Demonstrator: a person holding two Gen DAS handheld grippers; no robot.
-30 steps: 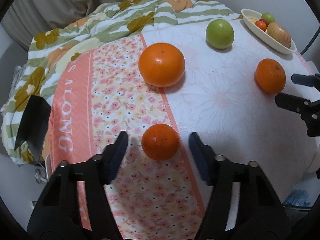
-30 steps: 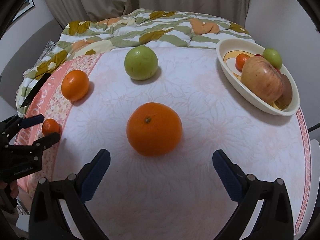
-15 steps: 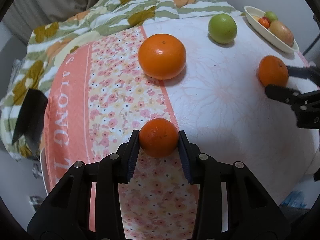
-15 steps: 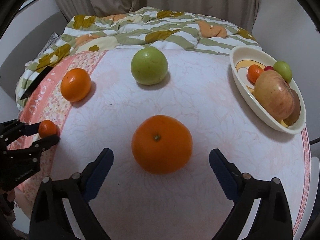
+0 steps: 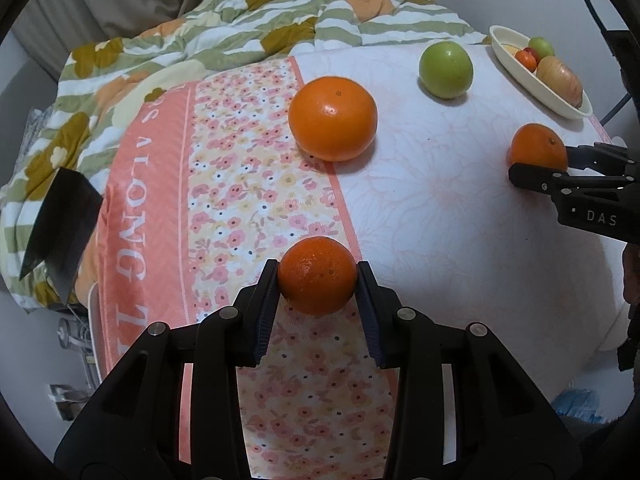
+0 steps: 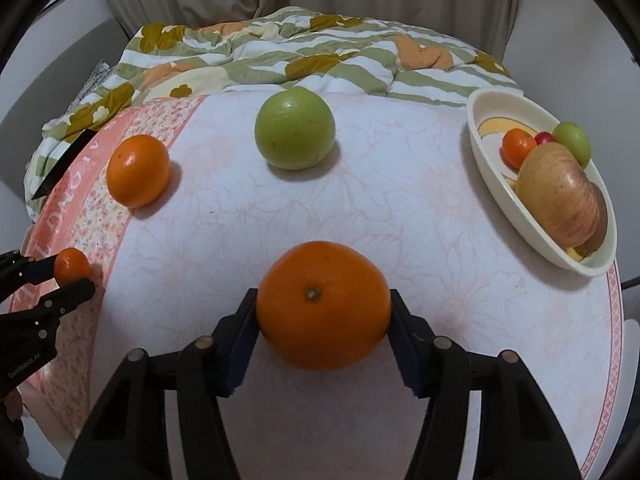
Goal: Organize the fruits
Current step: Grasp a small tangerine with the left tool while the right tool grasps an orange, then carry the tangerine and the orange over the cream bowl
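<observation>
My left gripper (image 5: 317,280) is shut on a small orange (image 5: 317,275), also seen at the left edge of the right wrist view (image 6: 72,266). My right gripper (image 6: 323,320) is shut on a larger orange (image 6: 323,314), which the left wrist view shows at the right (image 5: 538,147). Another big orange (image 5: 333,118) and a green apple (image 5: 445,69) lie loose on the pink tablecloth (image 6: 400,208). A cream oval bowl (image 6: 492,184) at the right holds an apple, a small orange and a small green fruit.
A rumpled green and white floral blanket (image 6: 280,56) lies behind the table. A black blade-like object (image 5: 60,220) sticks out at the table's left edge. Curtains hang at the back.
Both grippers moved forward and closed: the left onto the small orange first, the right onto the larger orange in the last half second.
</observation>
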